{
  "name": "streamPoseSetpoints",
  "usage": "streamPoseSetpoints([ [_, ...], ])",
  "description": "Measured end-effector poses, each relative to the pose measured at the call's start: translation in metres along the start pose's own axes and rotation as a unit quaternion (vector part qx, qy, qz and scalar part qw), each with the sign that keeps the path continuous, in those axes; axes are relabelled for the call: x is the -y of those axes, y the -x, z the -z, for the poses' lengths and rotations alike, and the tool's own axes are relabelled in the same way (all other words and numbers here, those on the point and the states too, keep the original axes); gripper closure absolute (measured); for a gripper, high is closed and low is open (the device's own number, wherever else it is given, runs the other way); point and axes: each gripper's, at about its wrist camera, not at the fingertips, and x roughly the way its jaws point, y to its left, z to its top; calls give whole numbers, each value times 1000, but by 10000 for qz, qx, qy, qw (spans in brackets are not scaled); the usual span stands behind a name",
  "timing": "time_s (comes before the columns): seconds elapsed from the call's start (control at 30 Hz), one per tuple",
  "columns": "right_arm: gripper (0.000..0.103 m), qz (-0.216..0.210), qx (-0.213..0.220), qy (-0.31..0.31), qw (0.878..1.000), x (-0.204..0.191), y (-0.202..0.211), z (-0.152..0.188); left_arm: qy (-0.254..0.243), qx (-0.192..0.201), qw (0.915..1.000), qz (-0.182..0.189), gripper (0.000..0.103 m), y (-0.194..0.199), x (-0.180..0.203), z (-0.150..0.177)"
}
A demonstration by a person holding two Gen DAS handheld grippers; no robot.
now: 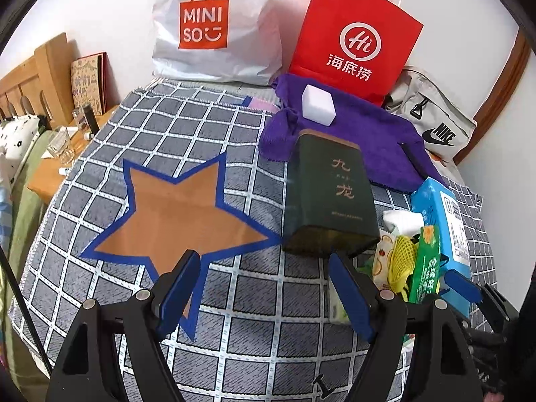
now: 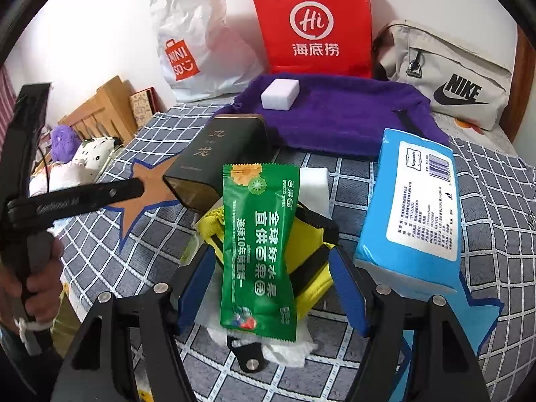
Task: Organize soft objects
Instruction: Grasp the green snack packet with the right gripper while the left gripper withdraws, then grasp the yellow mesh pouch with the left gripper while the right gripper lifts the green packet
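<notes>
Between the parted, empty right tongs [image 2: 273, 288]: green snack packet [image 2: 258, 251], light, crinkly, slippery, atop yellow pouch [image 2: 313, 268]. Best pinched mid-body. Left tongs [image 1: 264, 288] parted, empty, over bed [image 1: 268, 335].

Open room: checked cloth [image 1: 100, 221] on the left half, bare around the brown star [image 1: 177, 214], clear to the left and near edges. Blockers: dark tin [image 1: 330, 194] mid-cloth, purple towel [image 1: 351, 134] with white block [image 1: 318, 104] behind it. Far edge walled by white bag [image 1: 214, 23], red bag [image 1: 355, 37], grey bag [image 1: 432, 114]. Right side crowded: blue pack [image 2: 412, 207], green packet [image 2: 258, 248], yellow pouch [image 2: 311, 258], touching.
</notes>
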Motion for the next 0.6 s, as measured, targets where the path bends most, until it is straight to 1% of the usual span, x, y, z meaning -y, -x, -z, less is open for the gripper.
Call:
streamPoseSetpoints([
  [0.07, 34, -4, 11, 9, 10000, -3, -4, -2, 41, 1, 10000, 17, 25, 0, -4, 2],
  [0.2, 34, 236, -32, 120, 9996, -11, -15, -1, 103, -59, 9999, 76, 25, -3, -10, 5],
  [0.23, 36, 265, -50, 160, 9995, -12, -18, 0, 116, -71, 9999, 80, 25, -3, -12, 6],
  [0.3, 53, 208, -45, 178, 9996, -12, -20, 1, 141, -94, 9998, 83, 25, -4, -15, 8],
  [0.33, 65, 118, -88, 158, 9998, -12, -21, 2, 150, -107, 9998, 72, 25, -4, -16, 9],
  [0.4, 65, 73, -97, 184, 9998, -13, -19, 2, 173, -120, 9998, 53, 25, -4, -18, 10],
  [0.5, 65, 100, 25, 282, 9995, -14, -10, 3, 205, -129, 9997, 100, 25, -2, -18, 12],
  [0.6, 65, 3, 174, 241, 9996, -12, 4, 3, 138, -128, 9998, 98, 25, 1, -13, 15],
])
